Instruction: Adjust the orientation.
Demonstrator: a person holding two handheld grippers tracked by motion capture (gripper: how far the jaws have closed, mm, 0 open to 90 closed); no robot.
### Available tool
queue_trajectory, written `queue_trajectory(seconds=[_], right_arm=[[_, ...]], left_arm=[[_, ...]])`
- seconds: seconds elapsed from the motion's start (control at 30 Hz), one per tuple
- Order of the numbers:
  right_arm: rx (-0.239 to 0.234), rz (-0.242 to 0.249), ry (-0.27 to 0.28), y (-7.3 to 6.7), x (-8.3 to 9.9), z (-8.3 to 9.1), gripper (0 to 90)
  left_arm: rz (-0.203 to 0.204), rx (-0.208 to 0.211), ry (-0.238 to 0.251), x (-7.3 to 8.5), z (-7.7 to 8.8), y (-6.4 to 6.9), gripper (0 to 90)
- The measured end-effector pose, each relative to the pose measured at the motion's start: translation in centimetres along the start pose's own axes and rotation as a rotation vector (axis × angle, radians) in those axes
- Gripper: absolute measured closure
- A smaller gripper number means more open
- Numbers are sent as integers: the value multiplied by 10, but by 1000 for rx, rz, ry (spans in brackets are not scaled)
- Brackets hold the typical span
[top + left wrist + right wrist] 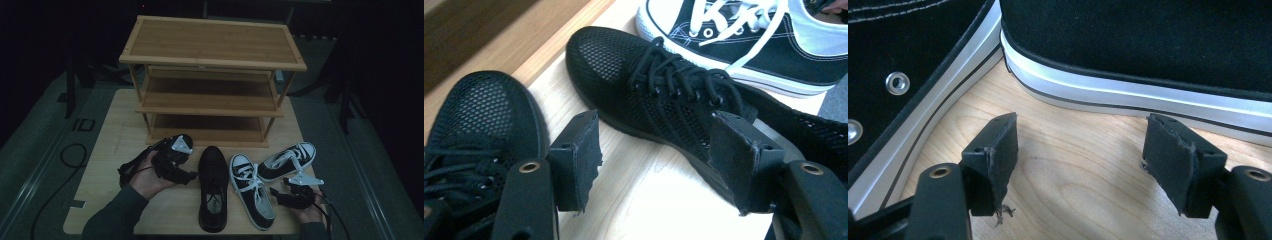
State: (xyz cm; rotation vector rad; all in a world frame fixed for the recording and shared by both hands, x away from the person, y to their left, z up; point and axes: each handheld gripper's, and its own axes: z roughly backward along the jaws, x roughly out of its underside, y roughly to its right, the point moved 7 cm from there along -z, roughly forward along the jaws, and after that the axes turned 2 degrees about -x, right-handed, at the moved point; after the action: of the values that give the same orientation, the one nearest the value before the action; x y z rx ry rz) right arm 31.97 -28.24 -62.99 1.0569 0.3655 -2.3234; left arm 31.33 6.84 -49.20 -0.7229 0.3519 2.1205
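I have the left gripper (192, 175) with jaws apart, nothing between them, just left of the black mesh shoe (213, 187), the landmark here. A second black mesh shoe (479, 125) lies left of that gripper. 2 black-and-white sneakers (252, 190) lie right of the landmark. The right gripper (274, 195), jaws apart and empty, sits beside the sneakers.

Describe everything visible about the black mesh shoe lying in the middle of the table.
The black mesh shoe is all black: mesh upper, black laces tied, dark sole. It lies upright on its sole on the wooden table, toe towards the wooden rack, beside a black-and-white sneaker. The open left gripper hovers at its side; whether it touches is unclear.
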Motion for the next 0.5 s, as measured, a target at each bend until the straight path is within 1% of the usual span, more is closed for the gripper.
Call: queue_trajectory(seconds=[0.1,0.27,0.4,0.5], right_arm=[[0,0,0,0,0,0,301],[0,0,0,0,0,0,300],[-1,1,-1,0,0,0,301],[-1,1,0,0,0,0,300]], left_arm=[[-4,4,0,-1,-1,1,370],[-36,11,-16,-3,-10,13,363],[-42,16,-23,-5,-16,18,364],[-58,15,-29,-7,-21,23,365]])
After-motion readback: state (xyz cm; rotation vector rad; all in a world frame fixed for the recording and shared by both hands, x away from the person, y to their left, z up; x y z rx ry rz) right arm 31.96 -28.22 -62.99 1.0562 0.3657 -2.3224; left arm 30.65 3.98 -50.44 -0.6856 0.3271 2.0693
